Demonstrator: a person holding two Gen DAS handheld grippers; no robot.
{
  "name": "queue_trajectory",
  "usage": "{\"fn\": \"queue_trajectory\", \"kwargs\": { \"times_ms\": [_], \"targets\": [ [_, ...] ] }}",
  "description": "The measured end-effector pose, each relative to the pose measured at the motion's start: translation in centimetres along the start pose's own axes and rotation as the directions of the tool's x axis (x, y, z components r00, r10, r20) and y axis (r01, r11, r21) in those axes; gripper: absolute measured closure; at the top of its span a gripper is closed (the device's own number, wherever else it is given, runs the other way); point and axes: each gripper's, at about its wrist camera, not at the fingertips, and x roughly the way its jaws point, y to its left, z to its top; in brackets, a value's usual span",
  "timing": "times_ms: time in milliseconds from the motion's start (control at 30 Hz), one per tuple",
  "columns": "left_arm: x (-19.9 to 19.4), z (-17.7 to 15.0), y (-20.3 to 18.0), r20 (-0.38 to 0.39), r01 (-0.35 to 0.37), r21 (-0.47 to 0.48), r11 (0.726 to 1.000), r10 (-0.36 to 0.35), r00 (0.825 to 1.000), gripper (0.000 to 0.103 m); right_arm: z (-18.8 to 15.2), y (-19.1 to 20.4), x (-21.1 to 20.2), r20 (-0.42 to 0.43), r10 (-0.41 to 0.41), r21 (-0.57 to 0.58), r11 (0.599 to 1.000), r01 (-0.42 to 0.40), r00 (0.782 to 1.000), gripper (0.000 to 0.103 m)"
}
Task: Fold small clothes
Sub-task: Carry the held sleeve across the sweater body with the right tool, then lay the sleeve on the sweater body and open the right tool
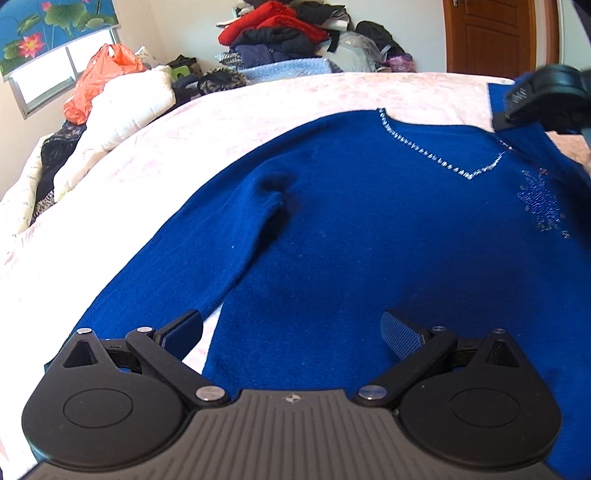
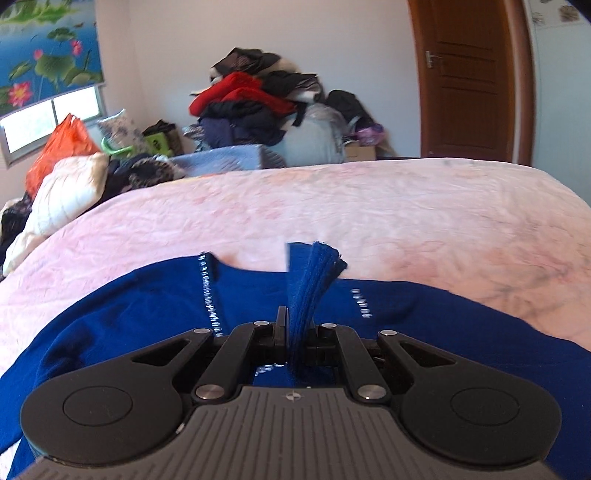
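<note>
A royal blue V-neck sweater point(image 1: 351, 221) with a rhinestone neckline point(image 1: 436, 158) lies flat on the pink bedspread point(image 1: 229, 122). Its left sleeve point(image 1: 207, 251) runs down along the body. My left gripper point(image 1: 291, 332) is open and empty, low over the sweater's hem. My right gripper point(image 2: 295, 325) is shut on a cuff of the sweater point(image 2: 314, 280), the ribbed end standing up between its fingers over the neckline area. The right gripper also shows in the left wrist view point(image 1: 539, 99), at the far right edge.
A pile of clothes point(image 1: 288, 33) stands against the far wall. An orange bag point(image 1: 99, 81) and a white quilt point(image 1: 122, 110) lie at the bed's left side. A wooden door point(image 2: 469, 77) is at the right. A window point(image 1: 55, 74) is at the left.
</note>
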Motion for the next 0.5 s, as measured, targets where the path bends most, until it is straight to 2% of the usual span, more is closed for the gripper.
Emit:
{"fn": "queue_trajectory", "kwargs": {
  "times_ms": [233,500],
  "targets": [
    [-0.8,-0.5,1.2,-0.003,0.002,-0.020,1.000,-0.002,1.000,0.000,0.9,4.5,1.8,-0.020,0.055,-0.048,0.997,-0.056,0.998,0.093],
    [-1.8,-0.6,2.9,0.011,-0.052,-0.027,0.998,0.052,0.999,0.000,1.6,11.0,3.9,-0.037,0.116,-0.107,0.987,-0.119,0.993,0.093]
  ]
}}
